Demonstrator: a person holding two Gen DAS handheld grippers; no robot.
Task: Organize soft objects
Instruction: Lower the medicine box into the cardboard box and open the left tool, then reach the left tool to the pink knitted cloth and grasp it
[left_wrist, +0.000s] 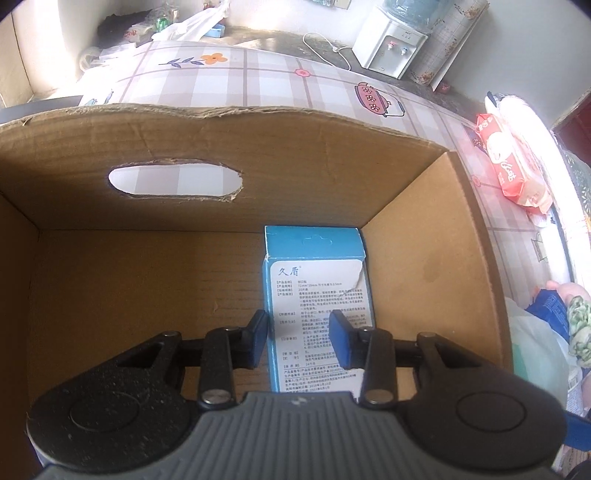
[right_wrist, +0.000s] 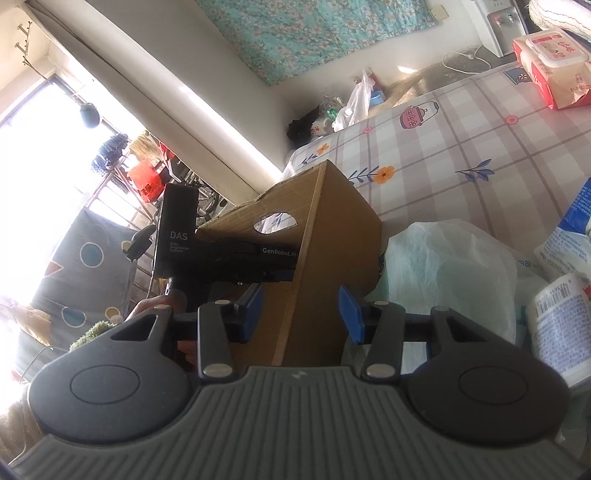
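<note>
Hovering inside cardboard box (left_wrist: 424, 258), left gripper (left_wrist: 298, 338) jaws wide over blue carton (left_wrist: 317, 280); right gripper (right_wrist: 301, 312) wide, empty, outside box.

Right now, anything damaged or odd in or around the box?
Yes. The cardboard box has a ragged, torn top rim and a roughly cut handle hole. The blue carton inside it has a white label peeling at its upper right corner. Nothing looks spilled.

Blue box (left_wrist: 317, 295): header "久盾"; fine print below too small to read. Left gripper body (right_wrist: 177, 236): "DAS / Data Acquisition System"; its arm, "GenRobot.AI", apparently, end hidden.
</note>
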